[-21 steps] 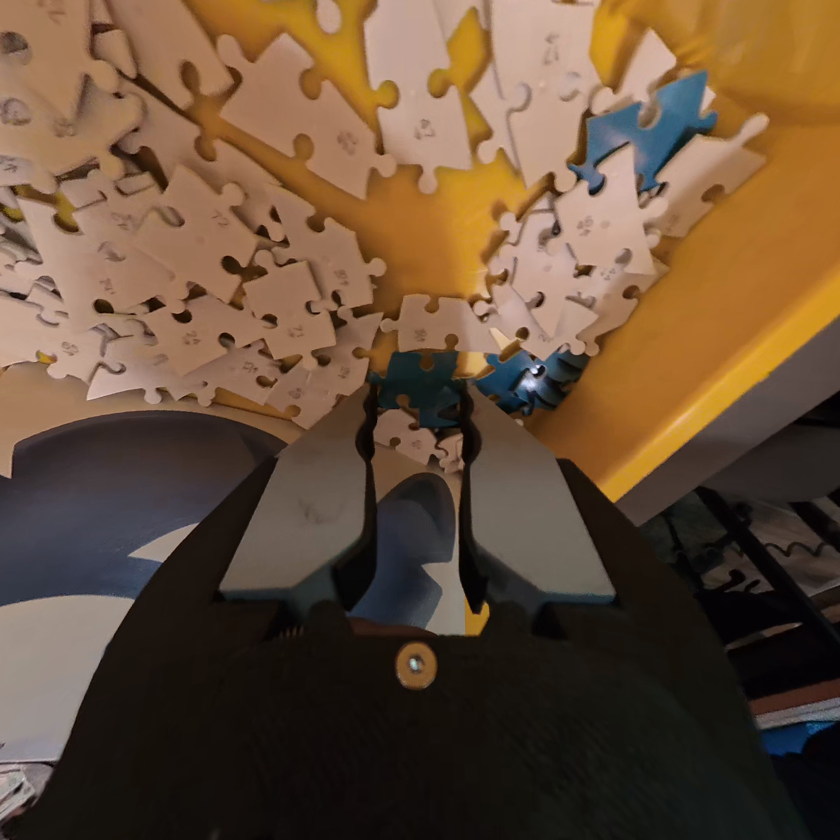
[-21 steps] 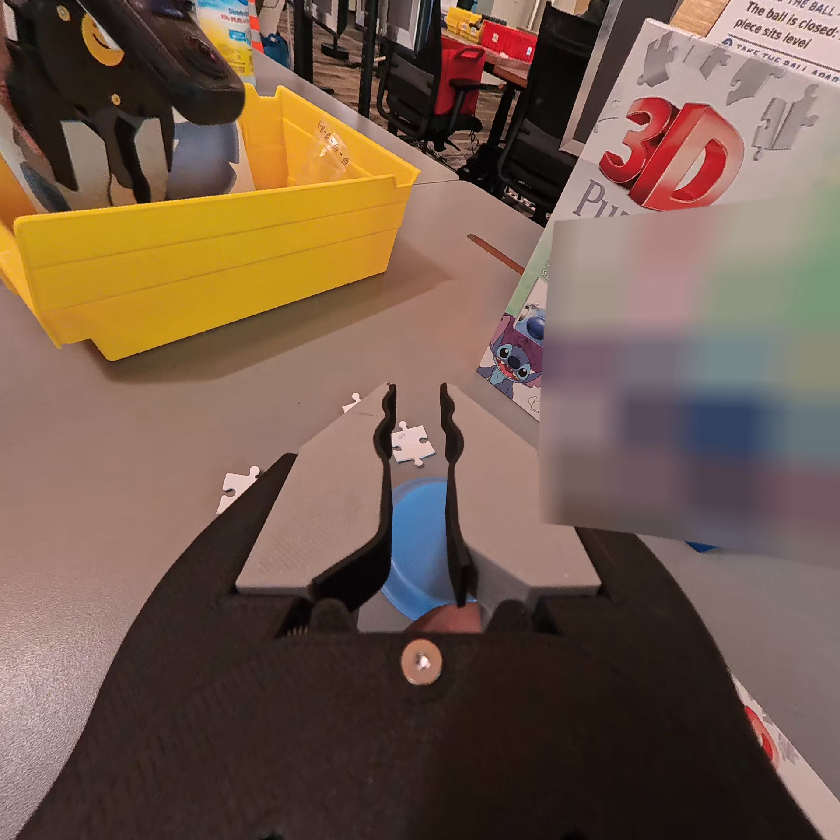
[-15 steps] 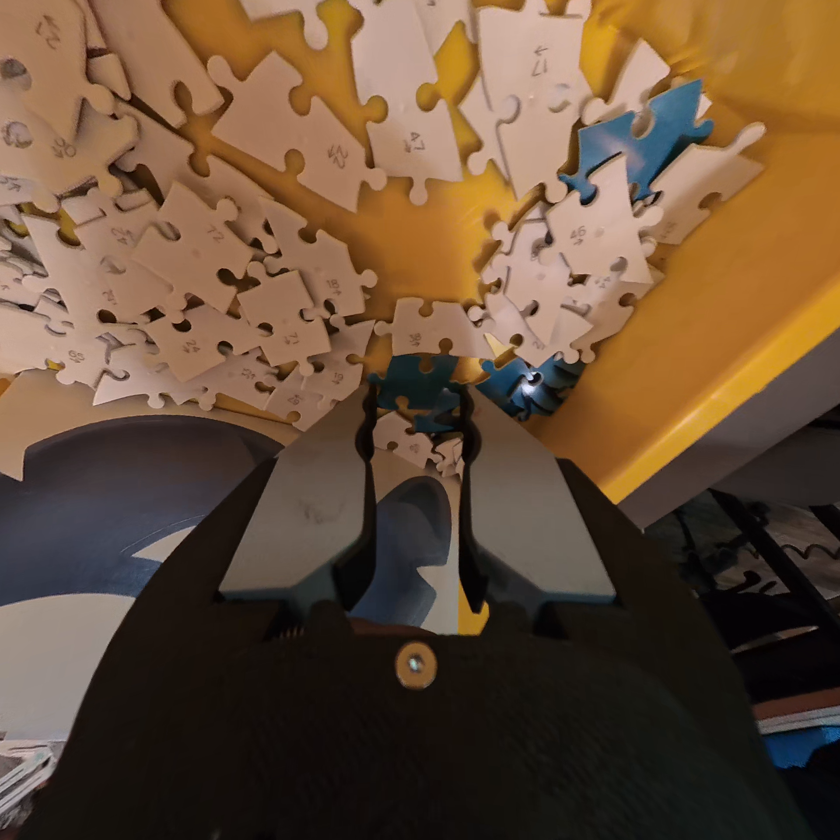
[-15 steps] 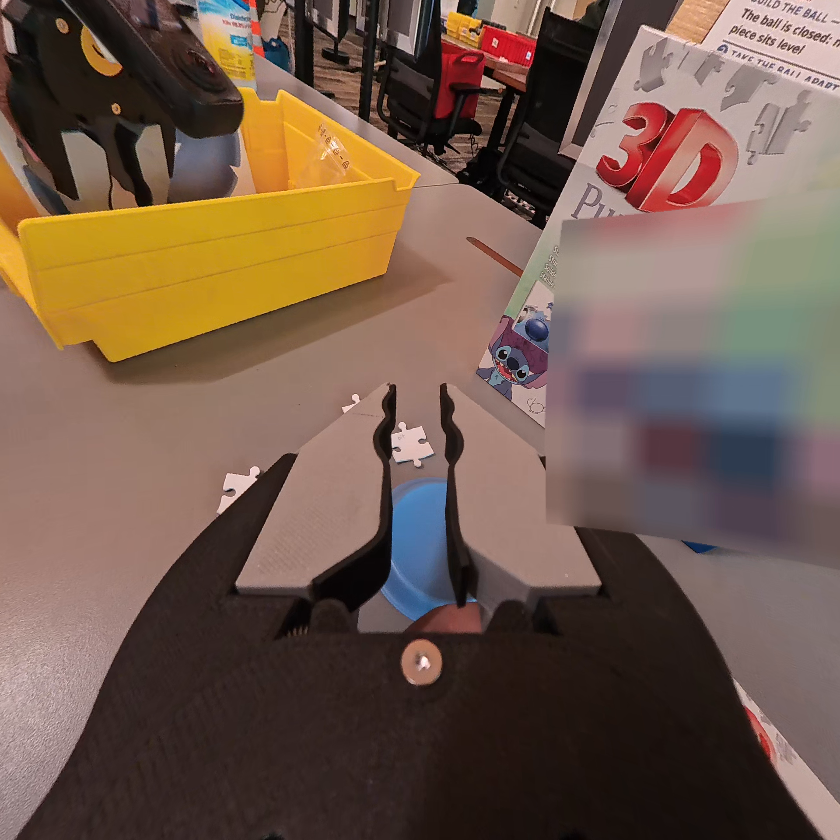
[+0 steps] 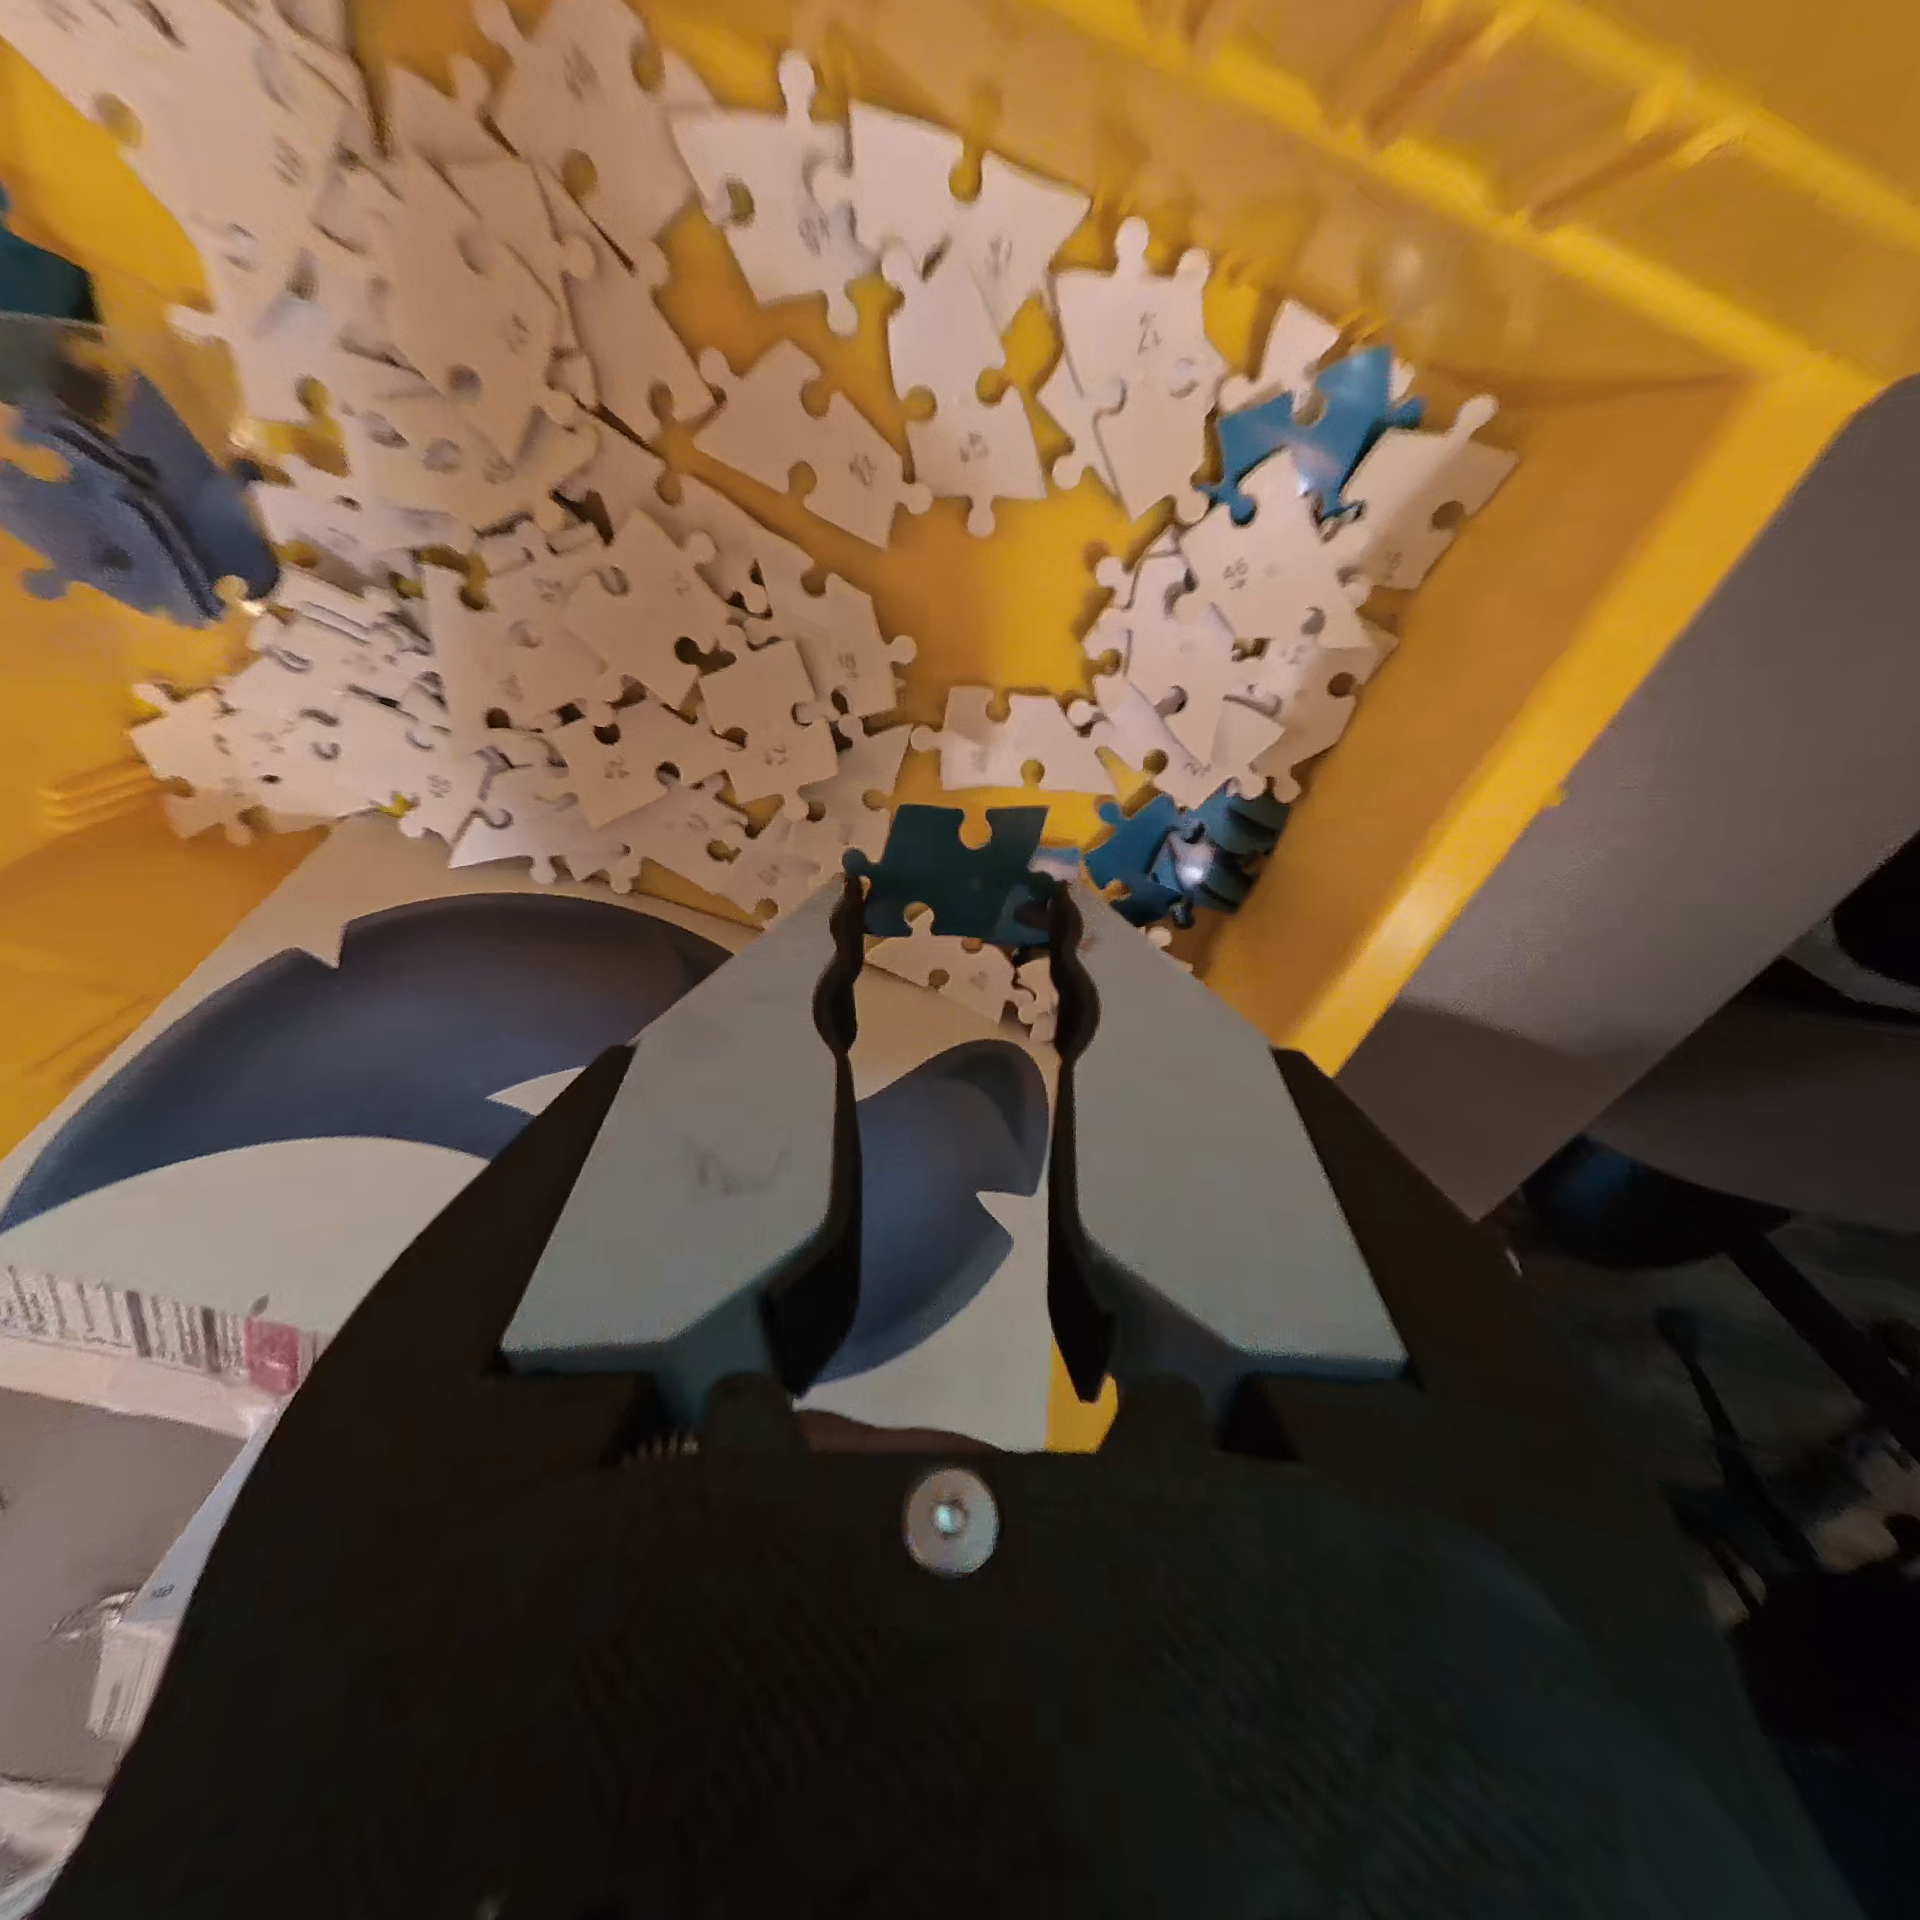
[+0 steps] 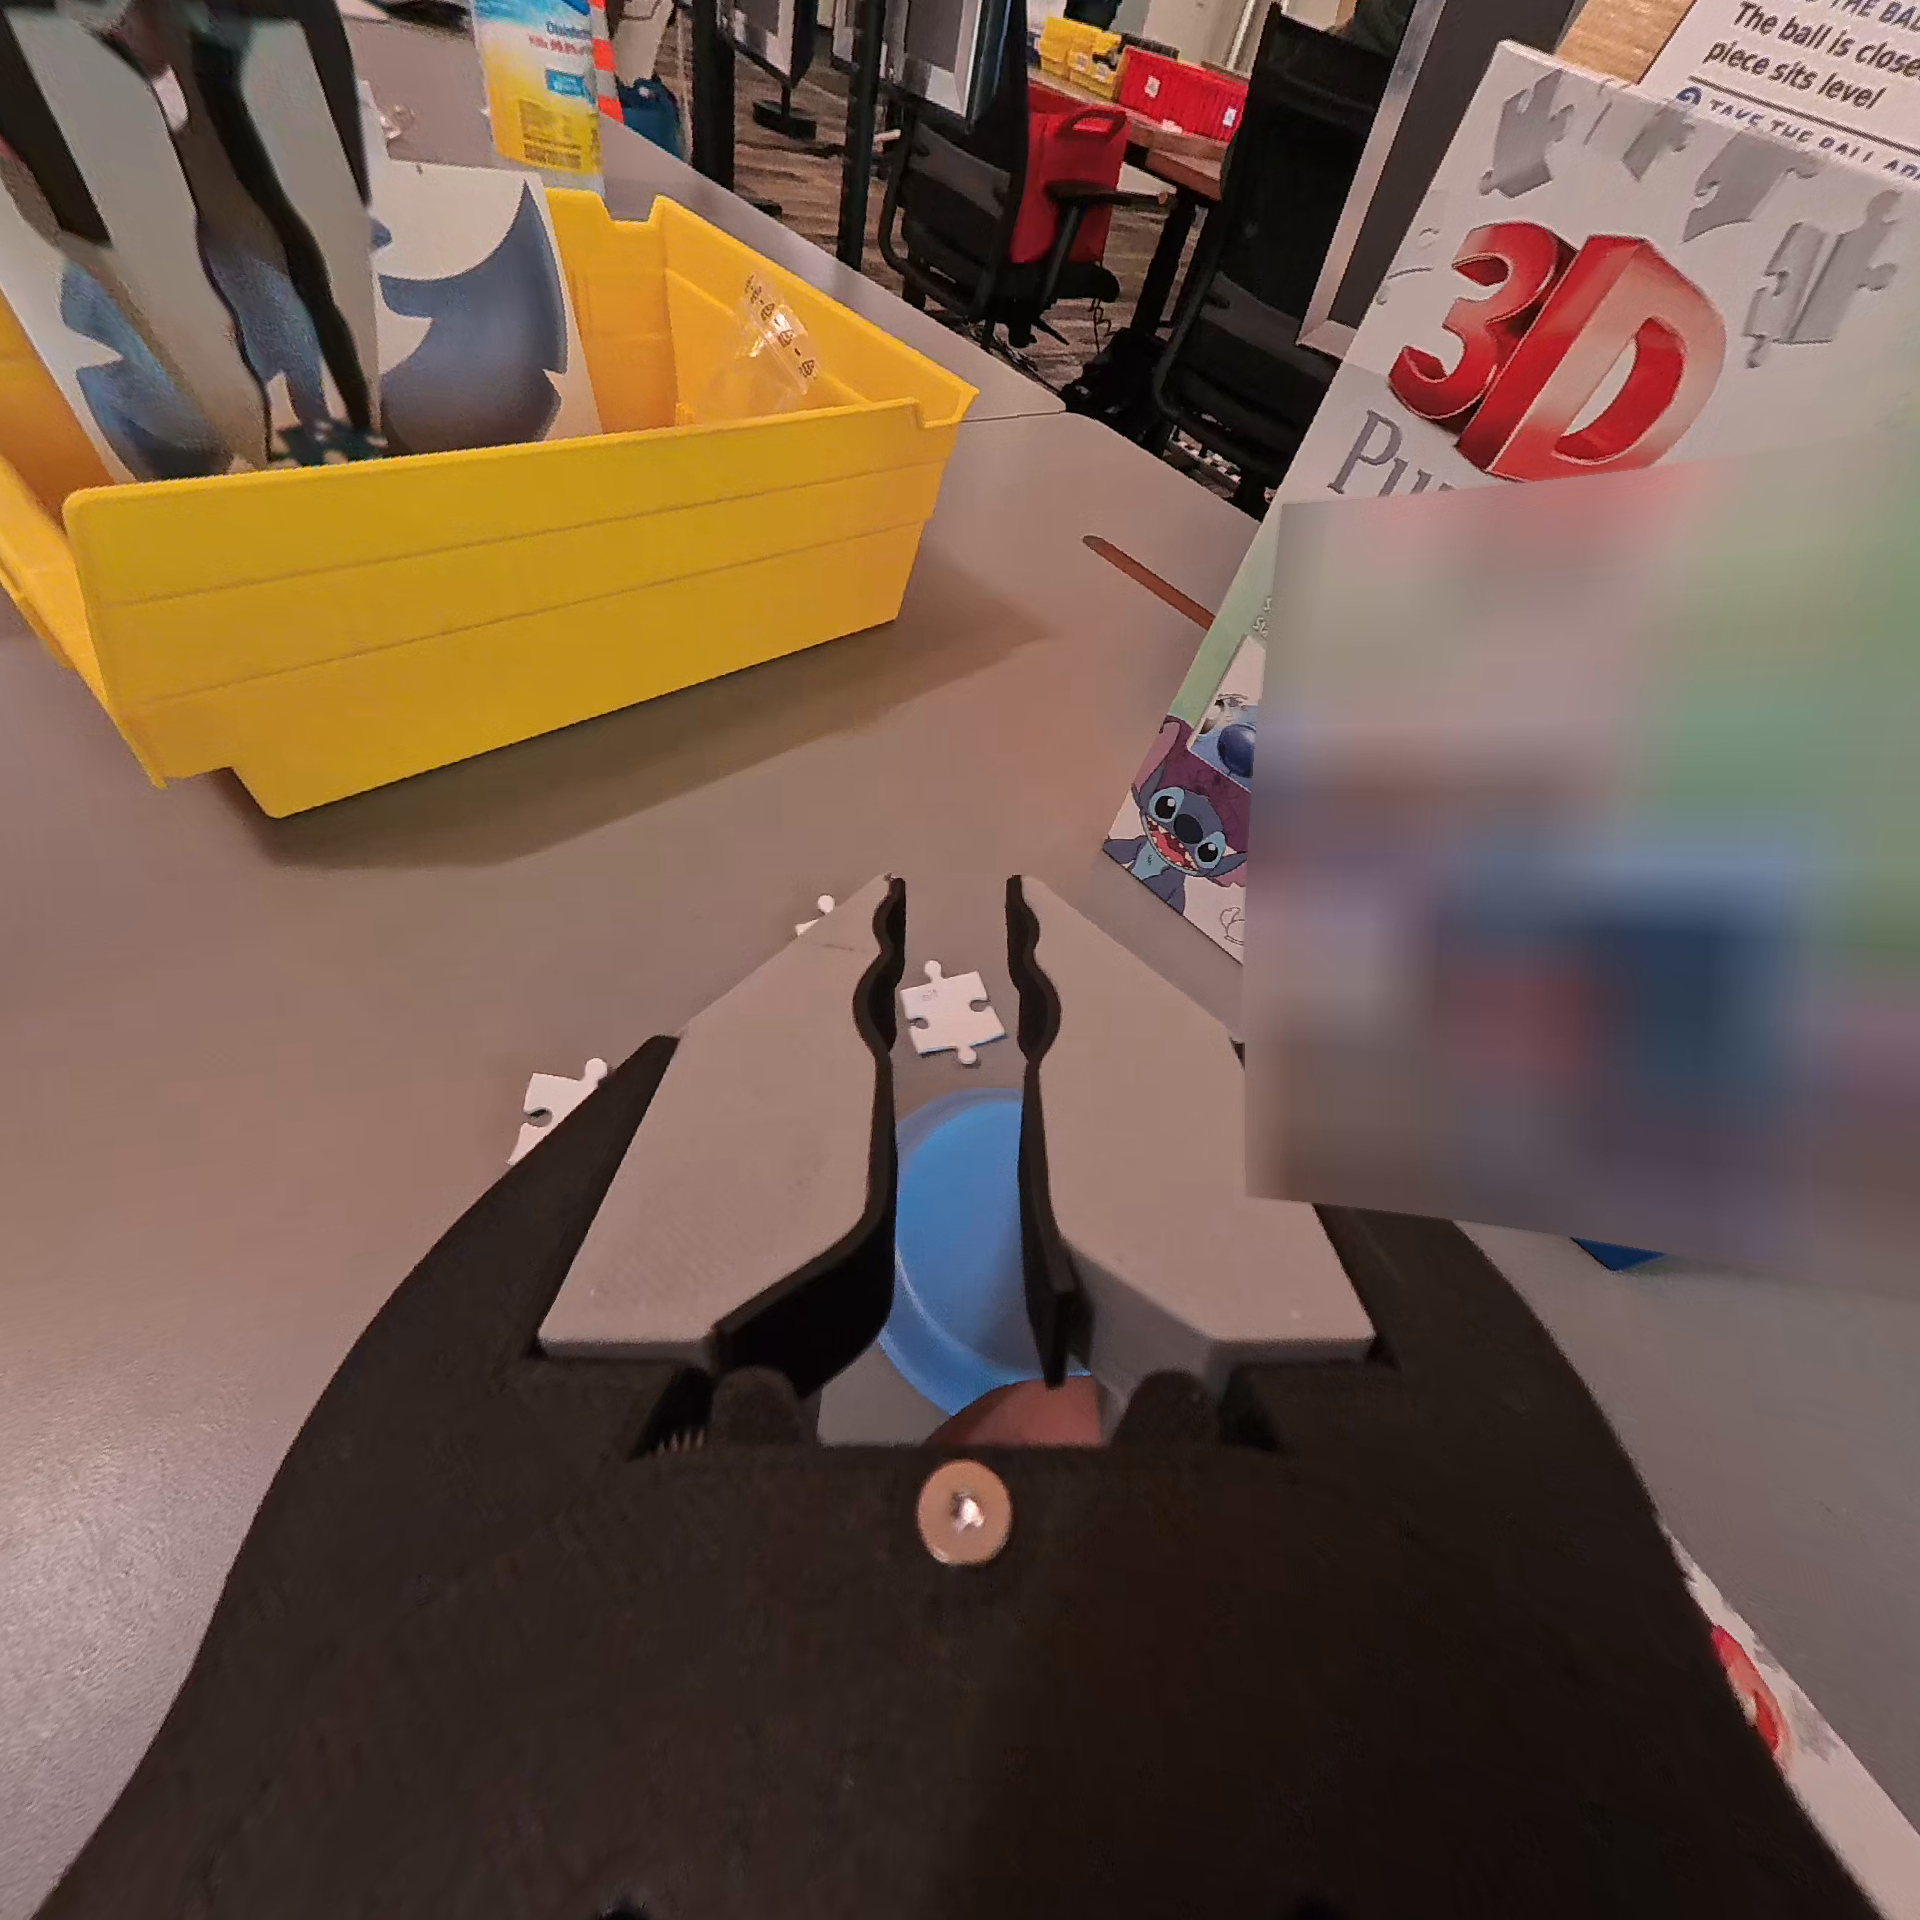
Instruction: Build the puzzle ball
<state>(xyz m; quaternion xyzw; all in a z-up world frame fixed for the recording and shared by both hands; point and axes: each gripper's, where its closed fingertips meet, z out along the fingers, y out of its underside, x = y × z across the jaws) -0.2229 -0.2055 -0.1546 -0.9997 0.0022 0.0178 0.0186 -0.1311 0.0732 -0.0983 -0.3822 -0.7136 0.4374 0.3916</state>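
My left gripper (image 5: pixel 954 894) is shut on a blue puzzle piece (image 5: pixel 961 862) and holds it above the pile of white face-down pieces (image 5: pixel 644 644) in the yellow bin (image 5: pixel 1351 727). In the right wrist view the left gripper (image 6: pixel 208 260) hangs over the bin (image 6: pixel 499 603) with the piece (image 6: pixel 332 442) at its tips. My right gripper (image 6: pixel 954 894) is open and empty, low over the grey table. A white puzzle piece (image 6: pixel 951 1013) lies on the table between its fingers. A blue round dish (image 6: pixel 961 1226) sits under them.
A second white piece (image 6: pixel 556 1096) lies to the left of my right gripper. The puzzle box (image 6: pixel 1538 343) stands close on the right. A printed card with a dark blue shape (image 5: pixel 416 1039) leans inside the bin. More blue pieces (image 5: pixel 1309 426) lie by the bin's right wall. My hands' fingertips stand some 30 cm from each other. From my right tips it is roughly 10 cm to the blue round dish (image 6: pixel 961 1226); from my left, 35 cm.
My left gripper has risen out of the pile with the blue piece in it, so the bin floor looks farther off. The right gripper has barely moved.
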